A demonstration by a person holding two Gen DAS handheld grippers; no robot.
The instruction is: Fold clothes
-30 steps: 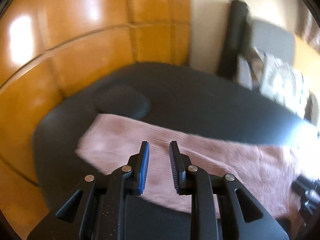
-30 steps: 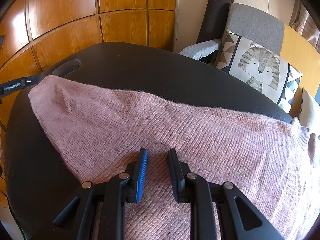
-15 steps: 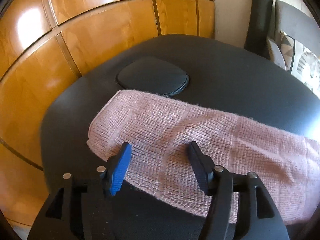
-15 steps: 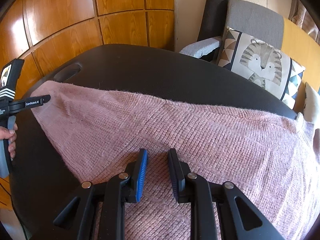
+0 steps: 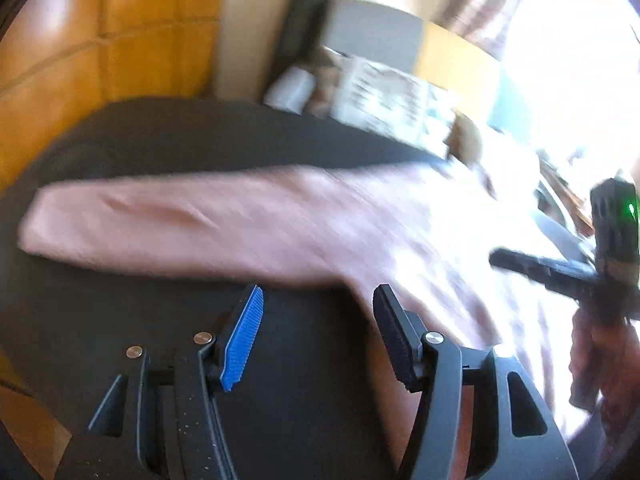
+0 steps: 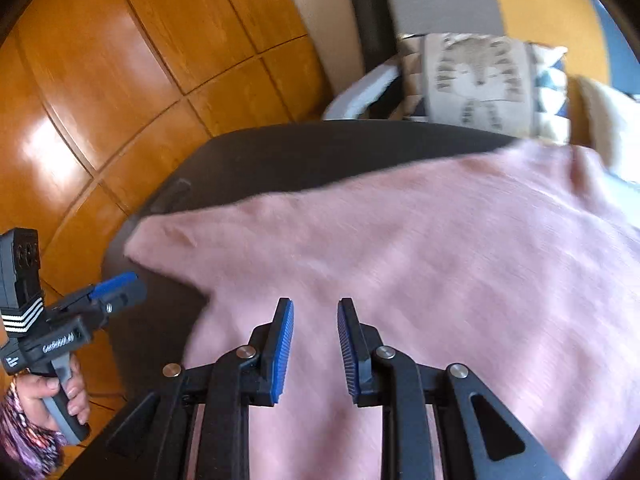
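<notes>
Here a pink knitted sweater (image 6: 420, 248) lay spread over a dark round table (image 6: 280, 152), one sleeve reaching toward its left edge. Behind stood orange wood panelling (image 6: 120, 60) and a grey chair (image 6: 440, 0) with a tiger-print cushion (image 6: 480, 76). The left gripper (image 5: 318, 332) hung wide apart above bare tabletop; the right gripper (image 6: 314, 344) hovered over the knit, jaws slightly parted, gripping nothing.
</notes>
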